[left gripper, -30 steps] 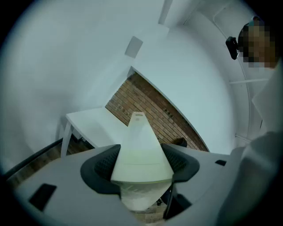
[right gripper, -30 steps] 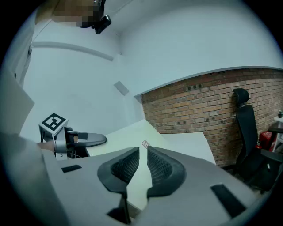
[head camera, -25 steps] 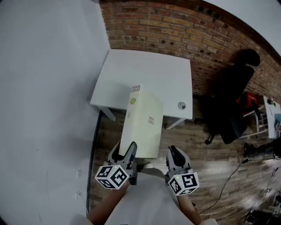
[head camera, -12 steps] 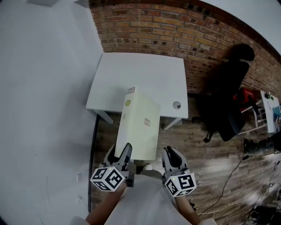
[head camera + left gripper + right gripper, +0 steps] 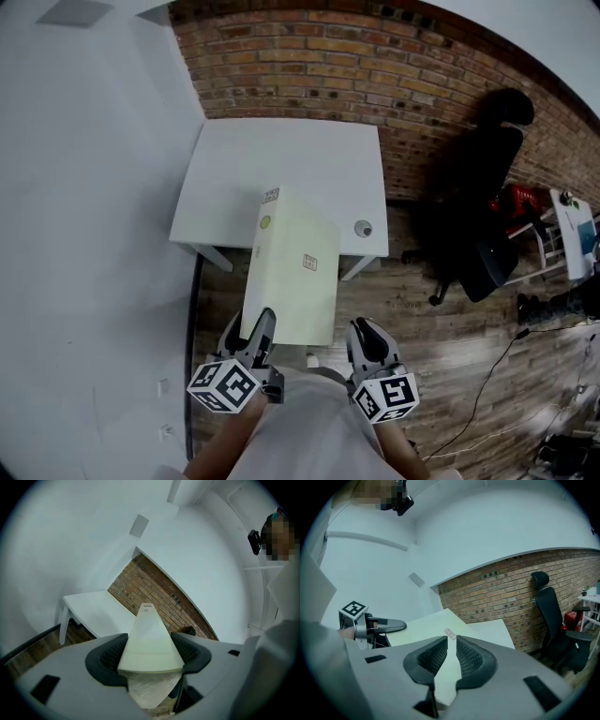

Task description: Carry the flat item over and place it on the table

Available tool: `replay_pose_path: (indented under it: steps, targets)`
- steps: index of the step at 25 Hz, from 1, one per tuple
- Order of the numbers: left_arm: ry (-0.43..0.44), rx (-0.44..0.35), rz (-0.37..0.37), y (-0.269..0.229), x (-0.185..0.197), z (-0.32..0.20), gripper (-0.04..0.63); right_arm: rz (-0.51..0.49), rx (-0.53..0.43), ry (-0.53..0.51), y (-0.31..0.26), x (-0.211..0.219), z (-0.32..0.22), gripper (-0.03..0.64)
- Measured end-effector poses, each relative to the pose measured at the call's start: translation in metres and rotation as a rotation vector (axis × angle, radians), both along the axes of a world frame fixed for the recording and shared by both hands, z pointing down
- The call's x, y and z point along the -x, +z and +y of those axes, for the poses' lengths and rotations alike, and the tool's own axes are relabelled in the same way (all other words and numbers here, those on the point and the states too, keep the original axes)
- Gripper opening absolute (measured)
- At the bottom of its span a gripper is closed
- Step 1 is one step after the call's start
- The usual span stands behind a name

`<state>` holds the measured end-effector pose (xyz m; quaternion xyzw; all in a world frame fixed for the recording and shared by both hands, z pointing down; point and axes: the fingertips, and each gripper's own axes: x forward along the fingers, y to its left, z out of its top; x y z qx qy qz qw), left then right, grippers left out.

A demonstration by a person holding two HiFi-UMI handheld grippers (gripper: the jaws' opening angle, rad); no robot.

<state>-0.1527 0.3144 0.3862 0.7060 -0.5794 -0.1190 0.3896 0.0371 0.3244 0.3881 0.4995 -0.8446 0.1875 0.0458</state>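
A flat, pale cream box (image 5: 291,267) is held level between both grippers, its far end reaching over the front edge of the white table (image 5: 281,155). My left gripper (image 5: 255,330) is shut on the box's near left edge; in the left gripper view the box (image 5: 150,634) fills the gap of that gripper (image 5: 150,657). My right gripper (image 5: 364,339) is shut on the near right edge. In the right gripper view, the box's (image 5: 423,626) thin edge runs between the pads of that gripper (image 5: 451,645). Small labels show on the box top.
A small round object (image 5: 363,228) sits at the table's front right corner. A brick wall (image 5: 309,61) runs behind the table and a white wall (image 5: 84,234) stands on the left. A black office chair (image 5: 483,220), a white cart (image 5: 577,225) and floor cables (image 5: 487,384) lie to the right.
The table has drawn closer and slid slightly left in the head view. The box has travelled with both grippers, still gripped the same way, its far end staying over the table's front part.
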Motion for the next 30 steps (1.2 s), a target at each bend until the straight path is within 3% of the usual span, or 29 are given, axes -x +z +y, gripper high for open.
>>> replay_pose_path:
  steps: [12,20,30]
  targets:
    - [0.038,0.023,0.019,0.018,-0.027,-0.125,0.298,0.044,0.003,0.005,0.009,-0.024,-0.121,0.078]
    - [0.034,0.046,0.030,0.012,-0.022,-0.241,0.298,0.057,0.032,0.011,0.004,-0.022,-0.241,0.078]
    - [0.047,0.057,0.055,0.015,-0.017,-0.329,0.296,0.074,0.037,0.029,0.003,-0.020,-0.330,0.078]
